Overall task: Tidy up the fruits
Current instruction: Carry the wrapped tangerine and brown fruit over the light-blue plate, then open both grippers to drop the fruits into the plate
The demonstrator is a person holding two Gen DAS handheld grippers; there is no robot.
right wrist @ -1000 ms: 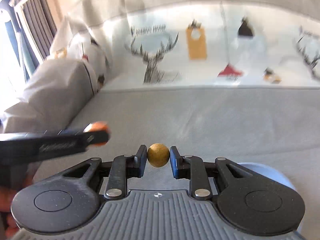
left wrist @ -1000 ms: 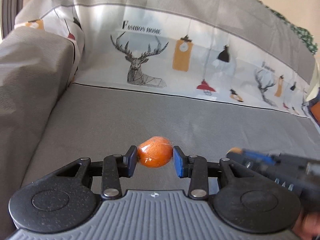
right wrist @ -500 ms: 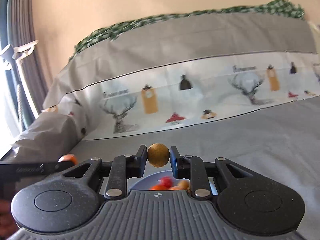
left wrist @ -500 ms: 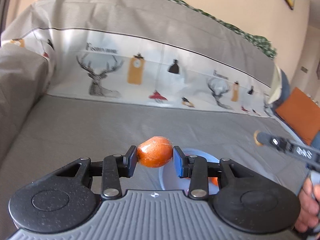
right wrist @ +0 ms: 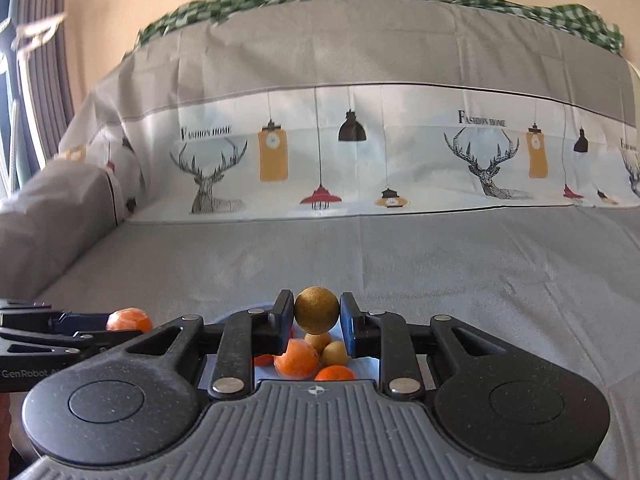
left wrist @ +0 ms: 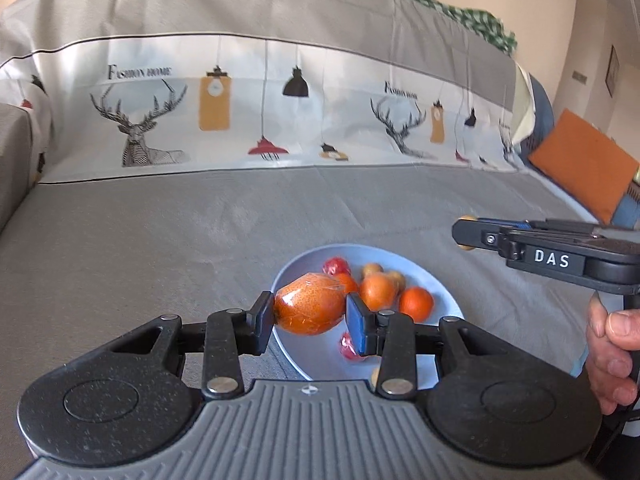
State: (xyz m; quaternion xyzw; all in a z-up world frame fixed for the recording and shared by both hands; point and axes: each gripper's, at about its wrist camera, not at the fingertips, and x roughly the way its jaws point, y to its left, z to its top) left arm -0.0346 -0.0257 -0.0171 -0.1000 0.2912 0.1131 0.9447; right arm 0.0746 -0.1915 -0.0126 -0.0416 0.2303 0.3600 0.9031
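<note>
My left gripper is shut on an orange fruit wrapped in clear film, held just above the near left rim of a pale blue plate on the grey sofa seat. The plate holds several orange, red and tan fruits. My right gripper is shut on a small round brown fruit, hovering over the same plate's far edge, with fruits visible below it. In the left wrist view the right gripper reaches in from the right, held by a hand.
The plate lies on a grey covered sofa seat with a printed deer-and-lamp backrest cover. A padded armrest rises at the left. An orange cushion lies at the far right.
Both grippers have swung right from the armrest end of the sofa to the plate, which has come into view beneath them. Each still grips its fruit.
</note>
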